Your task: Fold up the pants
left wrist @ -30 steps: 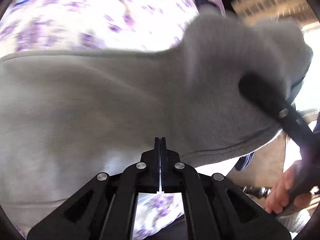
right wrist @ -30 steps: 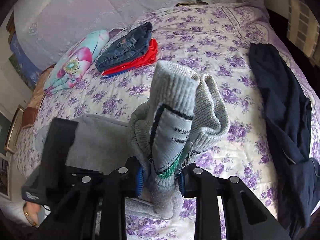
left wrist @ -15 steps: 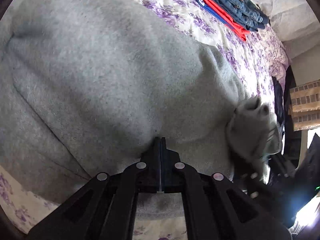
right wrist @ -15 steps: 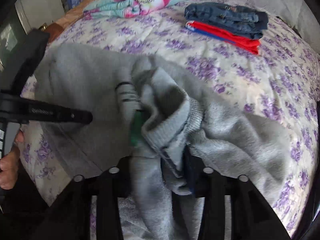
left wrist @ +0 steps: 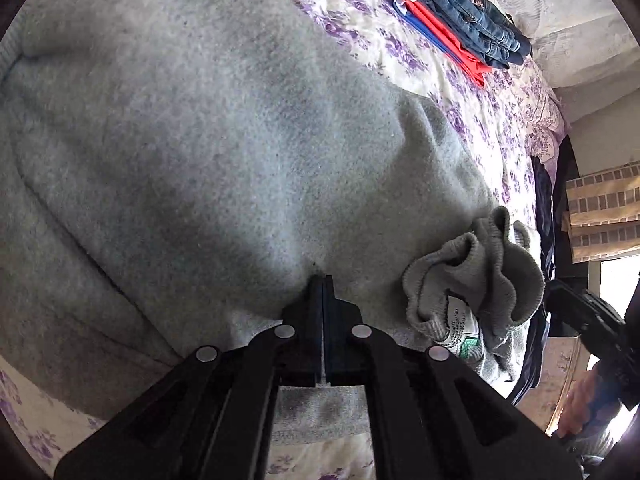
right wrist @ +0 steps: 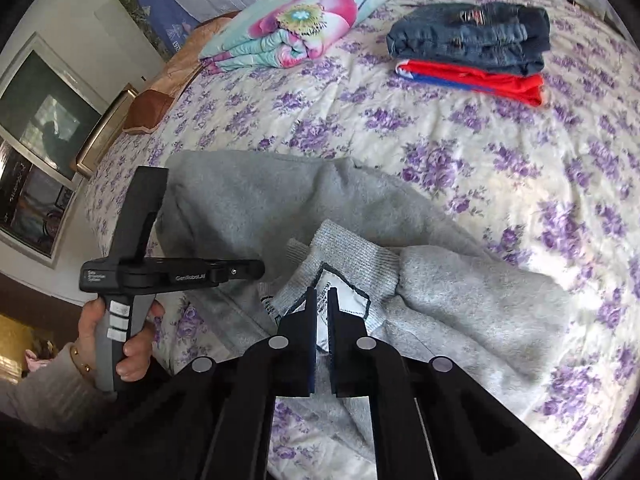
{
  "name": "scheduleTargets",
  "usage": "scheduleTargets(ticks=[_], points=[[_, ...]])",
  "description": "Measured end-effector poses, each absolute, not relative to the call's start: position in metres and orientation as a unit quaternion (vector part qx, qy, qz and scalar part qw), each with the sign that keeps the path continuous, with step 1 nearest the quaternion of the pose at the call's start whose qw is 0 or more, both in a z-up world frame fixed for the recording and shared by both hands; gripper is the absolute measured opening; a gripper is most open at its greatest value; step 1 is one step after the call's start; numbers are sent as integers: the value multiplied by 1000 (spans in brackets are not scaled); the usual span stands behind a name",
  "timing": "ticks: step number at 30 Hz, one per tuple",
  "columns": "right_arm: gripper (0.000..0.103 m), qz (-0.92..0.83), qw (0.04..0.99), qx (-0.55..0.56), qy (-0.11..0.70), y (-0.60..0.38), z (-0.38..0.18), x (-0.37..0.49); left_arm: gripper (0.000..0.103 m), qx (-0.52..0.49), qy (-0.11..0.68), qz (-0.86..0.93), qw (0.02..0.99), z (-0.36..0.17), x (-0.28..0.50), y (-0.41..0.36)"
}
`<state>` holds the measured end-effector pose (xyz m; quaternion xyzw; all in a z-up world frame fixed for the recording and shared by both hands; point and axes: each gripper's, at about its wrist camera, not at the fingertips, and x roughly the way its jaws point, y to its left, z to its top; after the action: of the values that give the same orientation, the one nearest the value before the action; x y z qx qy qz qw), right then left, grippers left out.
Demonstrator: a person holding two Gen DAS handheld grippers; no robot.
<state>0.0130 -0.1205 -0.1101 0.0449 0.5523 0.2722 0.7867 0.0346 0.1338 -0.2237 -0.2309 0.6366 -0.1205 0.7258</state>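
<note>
Grey fleece pants (left wrist: 224, 152) lie folded on the flowered bedspread (right wrist: 500, 128); they also show in the right wrist view (right wrist: 248, 204). Their ribbed waistband (left wrist: 476, 276) with a white label is bunched at the near right. My left gripper (left wrist: 322, 280) is shut, its tips pressed on the grey fabric near the front edge. It also shows in the right wrist view (right wrist: 256, 269). My right gripper (right wrist: 322, 294) is open by a narrow gap, just above the waistband label (right wrist: 344, 300), holding nothing.
A stack of folded jeans (right wrist: 472, 34) on red cloth (right wrist: 480, 80) lies at the far side of the bed. A flowered folded blanket (right wrist: 296, 24) lies far left. Dark navy pants (left wrist: 542, 200) lie along the right edge of the bed.
My right gripper has let go of the waistband, which now lies on the pants. The pants have come down from the air and lie on the bed. My left gripper stays shut.
</note>
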Motion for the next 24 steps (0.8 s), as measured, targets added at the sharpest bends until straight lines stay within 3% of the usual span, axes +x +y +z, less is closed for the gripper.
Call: scheduleTargets(ticks=[4,9,10,15,20,21,23,24], points=[[0,252,769,12,587,-90,-174,25,1,-245,636,-124,721,-227,36,138],[0,242,748,18,617,-88,-162,33,1,-241,642,-122,717,-221,36,138],[5,244,745,20,621,-88,-156,33,1,-232,643,-117,721,-215,35,137],[6,244,785,11,569,-87,-117,40,5,-245,594,-128,755,-155,14,154],[0,231,770,5,595,-81,-169,61,40,-279,541,-53,791,-109,-15,206],[0,232,773,10,590,-83,-171,61,44,-289,536,-35,793,-106,-21,220],[1,228,765,24,602,-84,-167,66,66,-297,533,15,792,-109,-31,245],[3,230,762,35,605,-85,-162,67,71,-303,536,39,787,-114,-36,256]])
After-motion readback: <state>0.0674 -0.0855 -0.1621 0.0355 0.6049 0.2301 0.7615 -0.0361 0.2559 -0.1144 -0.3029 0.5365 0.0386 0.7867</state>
